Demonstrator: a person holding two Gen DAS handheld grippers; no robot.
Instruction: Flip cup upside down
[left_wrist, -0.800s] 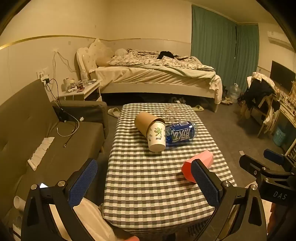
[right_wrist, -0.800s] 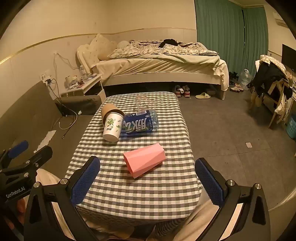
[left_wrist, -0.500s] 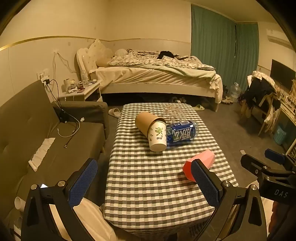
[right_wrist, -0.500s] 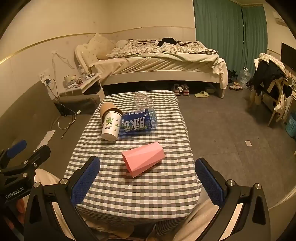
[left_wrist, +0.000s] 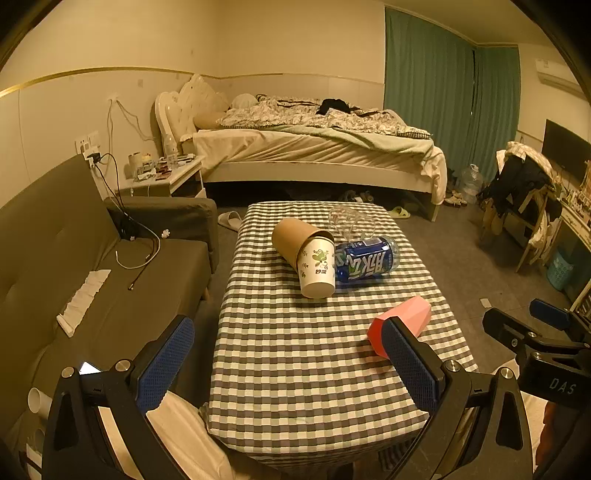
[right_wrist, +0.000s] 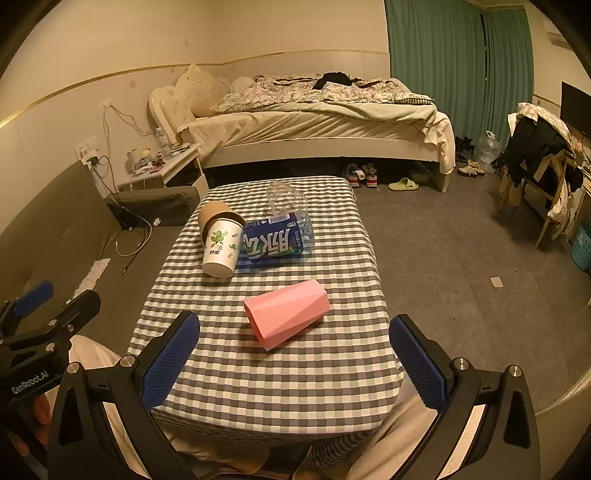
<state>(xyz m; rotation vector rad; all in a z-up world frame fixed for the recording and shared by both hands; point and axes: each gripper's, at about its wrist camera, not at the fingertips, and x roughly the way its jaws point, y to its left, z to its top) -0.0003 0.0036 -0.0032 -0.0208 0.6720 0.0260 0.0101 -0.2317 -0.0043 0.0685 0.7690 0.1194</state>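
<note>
Over on the left side, the left gripper (left_wrist: 286, 363) hangs at the near end of the checked surface (left_wrist: 317, 354), its blue-padded fingers (left_wrist: 164, 363) spread wide with nothing between them. Ahead of it and a little to its right, a brown paper cup (left_wrist: 291, 236) lies tipped over, and a white paper cup with a green print (left_wrist: 317, 266) lies on its side against it, its base turned toward the gripper. Touching the white cup on its right is a blue-labelled plastic bottle (left_wrist: 365, 260), also lying down, with a clear plastic cup (left_wrist: 345, 221) just behind it. The pink faceted cup (left_wrist: 406, 321) lies on its side near the left gripper's right finger, which covers part of it in that camera.

Moving right, the right gripper (right_wrist: 295, 360) sits at the same near edge, equally wide open and holding nothing. The pink cup (right_wrist: 286, 314) lies directly ahead of it, between the lines of its two fingers (right_wrist: 415, 363) but apart from both, its open mouth angled toward the gripper's left and its base pointing away to the right. The white cup (right_wrist: 220, 248) and bottle (right_wrist: 277, 242) lie well beyond it, ahead and left. Past the surface stands an unmade bed (right_wrist: 314, 122), with green curtains (right_wrist: 443, 66) further right.
</note>
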